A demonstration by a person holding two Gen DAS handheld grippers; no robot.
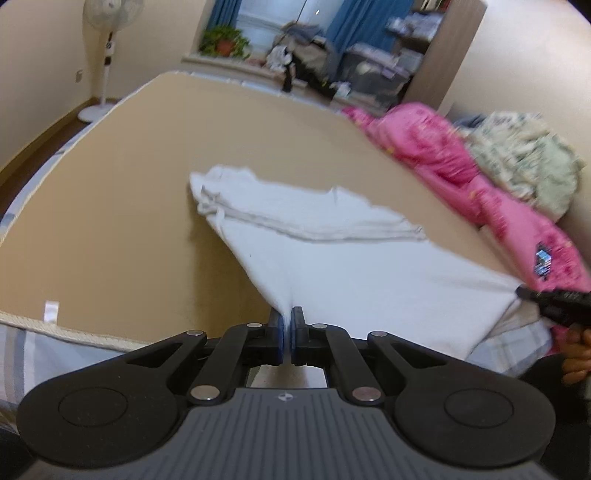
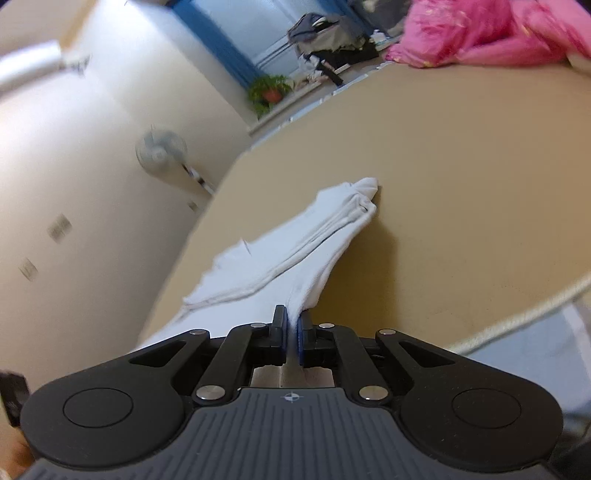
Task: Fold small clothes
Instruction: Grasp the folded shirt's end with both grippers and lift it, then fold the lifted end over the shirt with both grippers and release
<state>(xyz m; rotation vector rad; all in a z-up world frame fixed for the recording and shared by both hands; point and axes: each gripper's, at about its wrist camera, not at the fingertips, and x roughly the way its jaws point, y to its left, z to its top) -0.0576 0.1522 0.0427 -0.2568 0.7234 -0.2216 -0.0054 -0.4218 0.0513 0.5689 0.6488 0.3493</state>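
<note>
I have the left claw (image 1: 287,317) and the right claw (image 2: 292,320) each pinched tight on a near corner of the white garment (image 1: 332,258); it stretches away across the bed (image 1: 110,206), its far folded end resting there.

The room is evenly and softly lit, with daylight coming from the window (image 1: 255,22) behind the blue curtains (image 1: 221,14). The white garment (image 1: 332,251) casts a soft shadow on the tan bed surface (image 1: 110,184) just beside it. Both views bend strongly toward their edges, with dark corners. The pink bedding (image 1: 461,162), right of the garment, is smeared by motion blur, as are the fan (image 2: 160,149) and wall in the right wrist view.
</note>
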